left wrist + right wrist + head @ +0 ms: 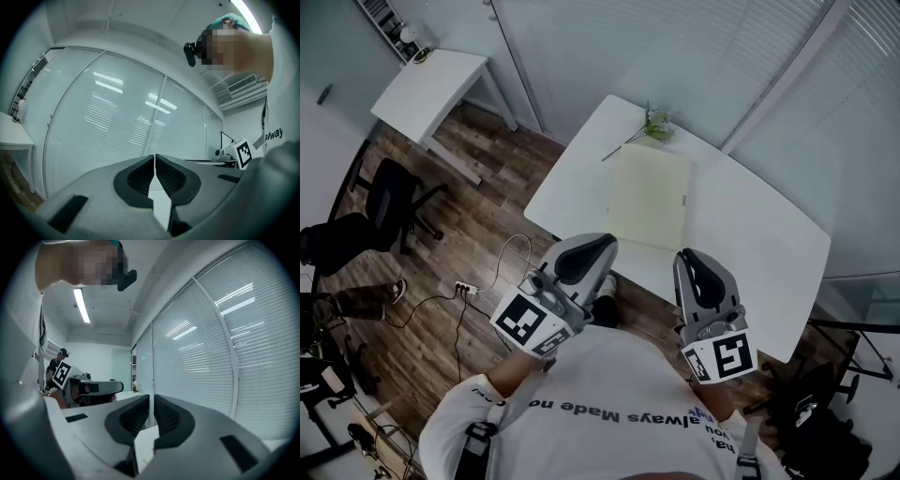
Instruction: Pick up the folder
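A pale yellow folder point(649, 197) lies flat on the white table point(769, 253), towards its far side. Beside the folder's far edge lies a small green sprig of flowers point(656, 127). My left gripper point(602, 244) and right gripper point(688, 255) are held side by side close to my chest, at the table's near edge and short of the folder. Both are shut with nothing in them. In the left gripper view the jaws point(154, 157) meet tip to tip. In the right gripper view the right gripper point(151, 397) shows its jaws standing together too, with only bare table under them.
A small white desk point(431, 89) stands at the back left, and a black office chair point(389, 202) is on the wood floor. A power strip with cables point(464, 288) lies left of me. Glass walls with blinds run behind the table. Dark equipment point(825, 412) stands at the right.
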`<action>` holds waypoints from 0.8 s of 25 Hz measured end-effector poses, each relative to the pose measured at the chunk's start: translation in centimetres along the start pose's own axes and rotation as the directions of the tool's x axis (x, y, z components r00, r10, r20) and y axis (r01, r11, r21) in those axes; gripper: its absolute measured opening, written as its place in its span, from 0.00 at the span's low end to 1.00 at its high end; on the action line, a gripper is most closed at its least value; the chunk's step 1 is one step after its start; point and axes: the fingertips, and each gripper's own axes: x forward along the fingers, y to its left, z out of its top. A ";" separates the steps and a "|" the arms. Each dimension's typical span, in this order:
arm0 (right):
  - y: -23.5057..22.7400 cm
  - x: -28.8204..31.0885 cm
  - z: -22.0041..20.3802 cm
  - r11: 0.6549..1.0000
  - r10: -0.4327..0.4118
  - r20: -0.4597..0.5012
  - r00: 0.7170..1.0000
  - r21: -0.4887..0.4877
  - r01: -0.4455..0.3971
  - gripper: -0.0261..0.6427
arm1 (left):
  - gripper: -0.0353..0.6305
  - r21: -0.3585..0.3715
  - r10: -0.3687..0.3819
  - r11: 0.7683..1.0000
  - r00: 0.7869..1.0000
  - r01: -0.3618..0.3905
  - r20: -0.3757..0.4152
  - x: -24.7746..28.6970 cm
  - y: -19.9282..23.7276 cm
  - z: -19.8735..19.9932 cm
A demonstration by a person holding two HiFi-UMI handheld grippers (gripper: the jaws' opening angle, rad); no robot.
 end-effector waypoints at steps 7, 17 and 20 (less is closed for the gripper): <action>-2.3 6.7 0.7 1.000 -0.011 -0.008 1.000 -0.013 0.011 0.09 | 0.08 -0.001 -0.021 1.000 1.000 0.021 -0.006 3.5 6.2 1.1; -5.4 11.0 0.9 0.999 -0.030 -0.013 0.999 -0.018 0.030 0.09 | 0.08 -0.018 -0.043 0.999 0.999 0.043 -0.012 7.3 9.9 1.2; -6.0 11.3 0.8 0.999 -0.031 -0.014 0.999 -0.017 0.030 0.09 | 0.08 -0.019 -0.048 0.999 0.999 0.047 -0.017 8.1 10.2 1.1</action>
